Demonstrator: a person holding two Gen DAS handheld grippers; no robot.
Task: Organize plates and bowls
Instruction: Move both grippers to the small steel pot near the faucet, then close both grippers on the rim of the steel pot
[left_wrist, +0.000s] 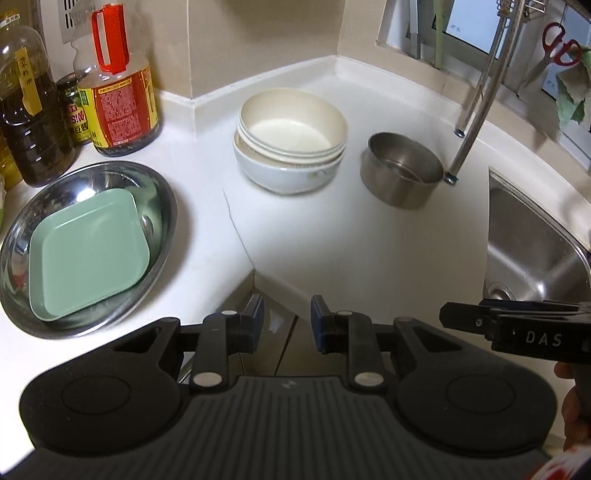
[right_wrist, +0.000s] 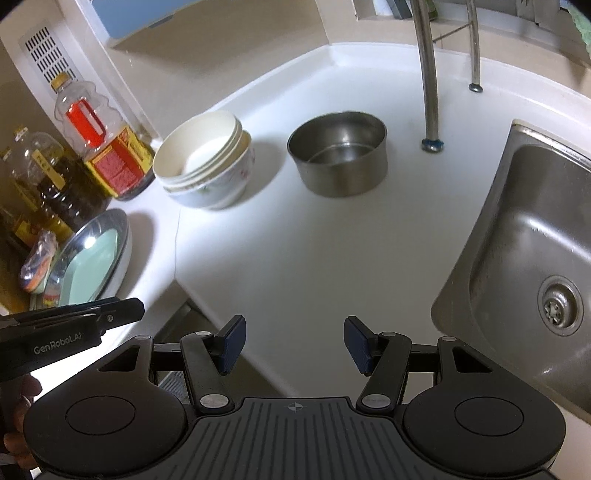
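Note:
A stack of cream bowls (left_wrist: 291, 138) sits in a white bowl at the back of the white counter; it also shows in the right wrist view (right_wrist: 203, 158). A small steel bowl (left_wrist: 402, 173) stands to its right, also in the right wrist view (right_wrist: 338, 157). A green square plate (left_wrist: 92, 251) lies in a steel dish (left_wrist: 162, 206) at the left, seen edge-on in the right wrist view (right_wrist: 94, 266). My left gripper (left_wrist: 287, 326) is open and empty, held off the counter's front corner. My right gripper (right_wrist: 294, 345) is open and empty over the counter's front edge.
Oil and sauce bottles (left_wrist: 118, 92) stand against the wall at the back left. A steel sink (right_wrist: 524, 266) lies at the right, with a tap (right_wrist: 428, 85) behind it. Scissors (left_wrist: 554, 48) hang by the window.

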